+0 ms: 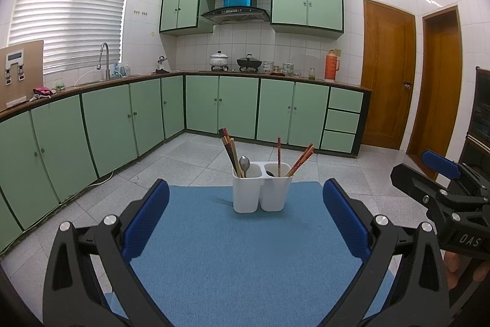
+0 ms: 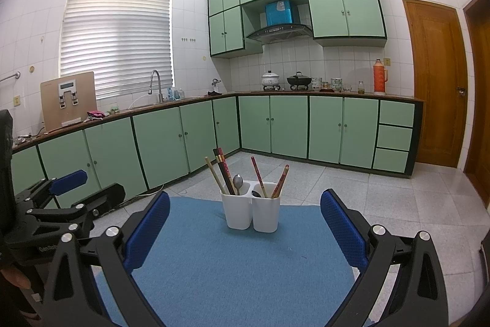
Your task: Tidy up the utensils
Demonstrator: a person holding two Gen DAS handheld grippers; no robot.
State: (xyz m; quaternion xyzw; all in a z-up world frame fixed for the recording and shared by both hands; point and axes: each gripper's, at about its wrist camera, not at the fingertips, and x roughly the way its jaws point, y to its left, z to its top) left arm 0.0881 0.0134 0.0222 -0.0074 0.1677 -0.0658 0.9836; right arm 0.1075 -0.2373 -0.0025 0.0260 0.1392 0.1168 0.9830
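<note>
Left wrist view
- Holder: a white two-compartment utensil holder (image 1: 261,187) stands upright near the far edge of a blue mat (image 1: 245,250), centred ahead of the left gripper (image 1: 245,222).
- Left compartment: a bundle of dark and pale chopsticks (image 1: 229,150) leans left; a metal spoon (image 1: 244,164) stands bowl-up beside it.
- Right compartment: one red chopstick (image 1: 279,153) stands nearly upright, a red-orange pair (image 1: 301,160) leans right, and a dark spoon bowl (image 1: 270,173) just shows at the rim.
- Left jaws: spread wide, nothing between the blue pads; well short of the holder.
- Right gripper (image 1: 428,170): seen side-on at the right edge; its jaw state cannot be told from this view.

Right wrist view
- Holder (image 2: 251,212): same layout, seen slightly from the right.
- Right gripper (image 2: 245,229): jaws spread, empty, held back over the mat.
- Left gripper (image 2: 79,189): low at the left edge, apart from the holder.

Judgement
- Stage: both compartments mix chopsticks and spoons, so sorting by type looks unfinished; yet every utensil is already in the holder, so the scene would also fit a done job if mere stowing was meant.
- Technique, if sorting goes on: one gripper should steady the holder wall while the other pinches a single shaft high up and lifts it straight, so that neighbours do not drag along.
- Risk: the light holder may tip.
</note>
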